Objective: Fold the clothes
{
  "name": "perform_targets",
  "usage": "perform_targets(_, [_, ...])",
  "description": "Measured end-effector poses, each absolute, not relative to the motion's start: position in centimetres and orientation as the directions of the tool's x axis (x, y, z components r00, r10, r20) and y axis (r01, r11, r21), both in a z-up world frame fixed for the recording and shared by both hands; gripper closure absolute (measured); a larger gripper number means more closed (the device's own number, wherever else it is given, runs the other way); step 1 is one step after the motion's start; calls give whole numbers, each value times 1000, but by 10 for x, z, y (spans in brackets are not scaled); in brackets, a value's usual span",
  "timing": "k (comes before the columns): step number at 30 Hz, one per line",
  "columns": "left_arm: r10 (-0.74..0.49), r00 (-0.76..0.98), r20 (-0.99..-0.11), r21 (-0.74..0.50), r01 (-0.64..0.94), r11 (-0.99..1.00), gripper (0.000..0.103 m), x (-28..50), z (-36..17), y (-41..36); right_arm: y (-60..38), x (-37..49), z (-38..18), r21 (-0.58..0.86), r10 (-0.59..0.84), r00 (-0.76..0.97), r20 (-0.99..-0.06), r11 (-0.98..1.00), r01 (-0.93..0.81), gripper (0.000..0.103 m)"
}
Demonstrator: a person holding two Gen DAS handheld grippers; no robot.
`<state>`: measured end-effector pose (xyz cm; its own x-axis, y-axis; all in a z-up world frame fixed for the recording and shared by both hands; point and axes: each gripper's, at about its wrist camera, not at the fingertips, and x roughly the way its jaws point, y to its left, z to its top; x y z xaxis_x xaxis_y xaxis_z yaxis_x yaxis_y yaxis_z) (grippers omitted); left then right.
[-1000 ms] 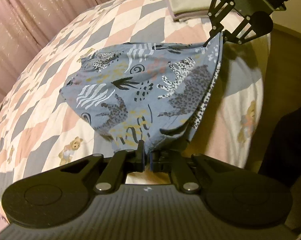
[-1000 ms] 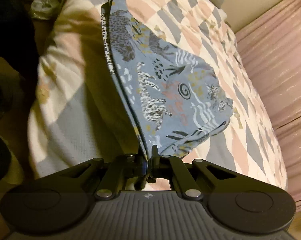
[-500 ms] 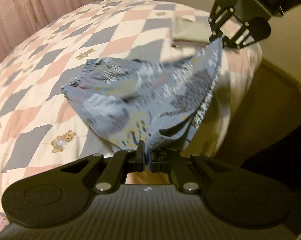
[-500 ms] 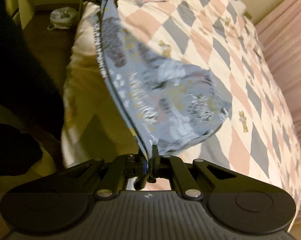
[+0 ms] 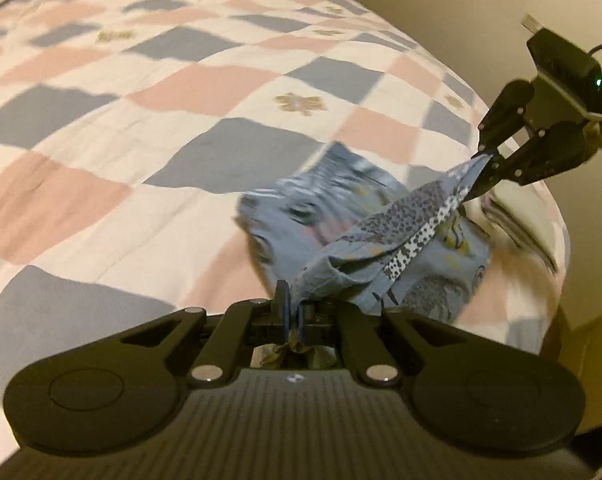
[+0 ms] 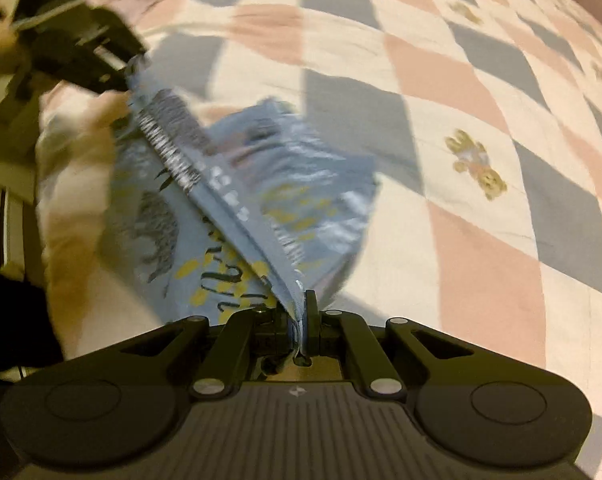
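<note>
Garment (image 5: 385, 240) gripped at opposite corners by left tongs (image 5: 293, 312) and right tongs (image 6: 301, 312), both clamped on cloth; edge held taut above bed (image 5: 141, 120), body draped, apparently for folding over.

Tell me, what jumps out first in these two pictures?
A blue animal-print garment hangs stretched between two black grippers, the left gripper clamping one end and the right gripper the other. Beneath it spreads a checked quilt of pink, grey and white squares, with a small teddy bear motif to the garment's right in the right wrist view.
</note>
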<state>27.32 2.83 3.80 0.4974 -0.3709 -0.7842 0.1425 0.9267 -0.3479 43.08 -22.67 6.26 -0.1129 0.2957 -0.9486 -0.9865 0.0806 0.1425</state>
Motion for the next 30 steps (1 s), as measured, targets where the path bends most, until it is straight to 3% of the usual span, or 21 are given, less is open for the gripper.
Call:
perform_targets(4, [-382,477,-791,-388,90,917,99,293,15,45,-213,459,41,192,300,-140,-944,153,-969,99])
perform_targets(7, [-364,469,-805,-407,10,913,92,300,0,60,-208,474,31,238,313,-166,-935,207,-949,97])
perform_targets(9, [-351,477,-806,-422,-46,905,93,300,-7,70,-207,480,24,266,322,-181,-929,244,-932,93])
perform_targets(11, [-351,490,-798,-445,-86,892,93,298,-11,77,-211,485,22,290,353,-178,-919,297,-910,82])
perform_targets(16, [-362,501,-786,-471,-107,876,92,299,-14,84,-229,498,24,367,462,-136,-877,460,-808,78])
perform_targets(18, [-370,502,-782,-481,-110,870,88,300,-14,83,-236,501,25,383,487,-108,-867,511,-770,73])
perform_targets(22, [-395,503,-768,-525,-142,839,64,302,-14,84,-245,498,23,397,507,-81,-858,555,-731,55])
perform_targets(25, [-402,495,-770,-537,-165,827,53,303,-16,84,-253,494,22,421,523,-80,-848,575,-702,54])
perform_targets(30, [-440,473,-764,-581,-205,788,51,308,-31,86,-264,495,13,442,537,-72,-841,604,-663,52])
